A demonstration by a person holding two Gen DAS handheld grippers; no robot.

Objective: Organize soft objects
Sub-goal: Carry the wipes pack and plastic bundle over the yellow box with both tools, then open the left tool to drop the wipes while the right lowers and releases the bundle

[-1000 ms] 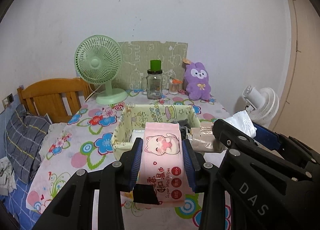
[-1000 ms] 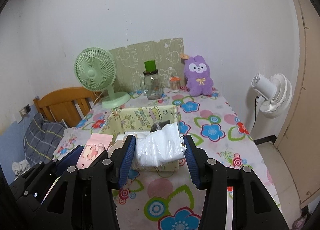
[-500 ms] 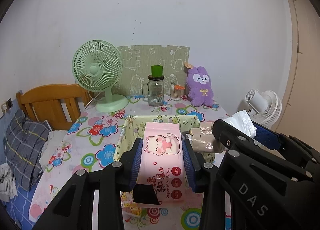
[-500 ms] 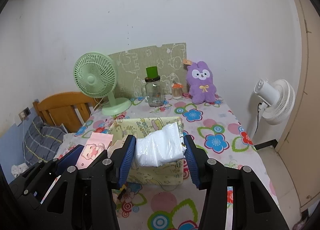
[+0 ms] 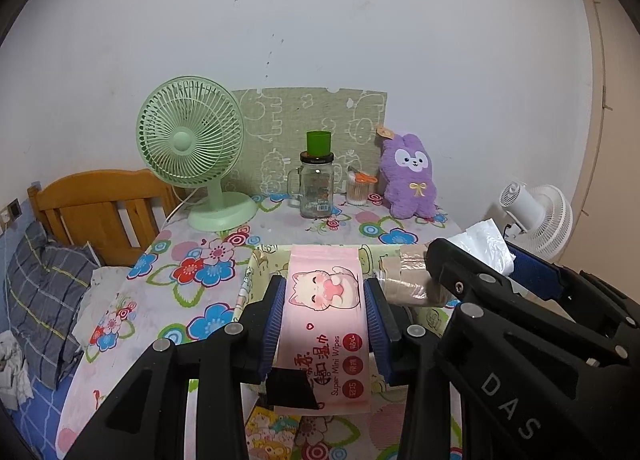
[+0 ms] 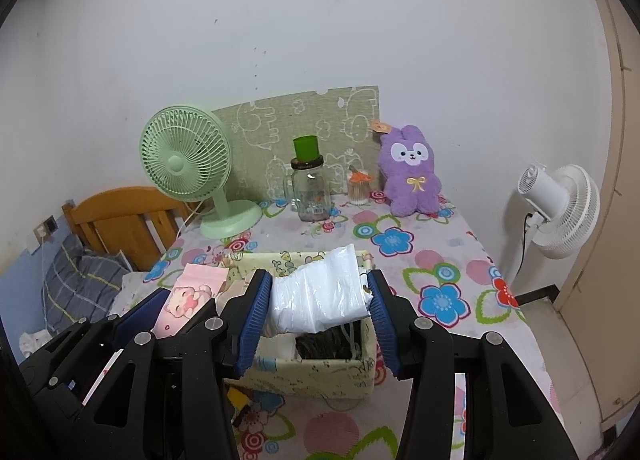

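While both grippers hang above the flowered table (image 6: 472,260), I see each one loaded. My left gripper (image 5: 326,314) is clamped on a pink wipes pack (image 5: 326,300), its blue pads (image 5: 276,324) pressed against the pack's long edges; the pack stands lengthwise between them, cat print toward the far end, over the near left part of the box (image 5: 250,280). My right gripper (image 6: 318,310) is clamped on a white plastic bag (image 6: 320,292), crumpled and bulging past the pads (image 6: 254,320), held over the box (image 6: 320,374) opening. From the right wrist view I see the box is a pale patterned fabric bin, with something dark lying inside at the near wall (image 6: 324,344); I cannot tell what it is. In the left wrist view a tan wrapped roll (image 5: 408,284) sits at the box's right side, just beside the right gripper's (image 5: 500,260) arm; whether it rests in the box or on its rim I cannot tell.

Along the far wall stand a green fan (image 6: 188,163), a glass jar (image 6: 310,191) with a green cup on top, a small swab holder (image 6: 358,187) and a purple plush rabbit (image 6: 410,175), all well apart from the box. A white fan (image 6: 560,211) stands on the floor right of the table, and a wooden headboard (image 6: 120,219) lies to the left.
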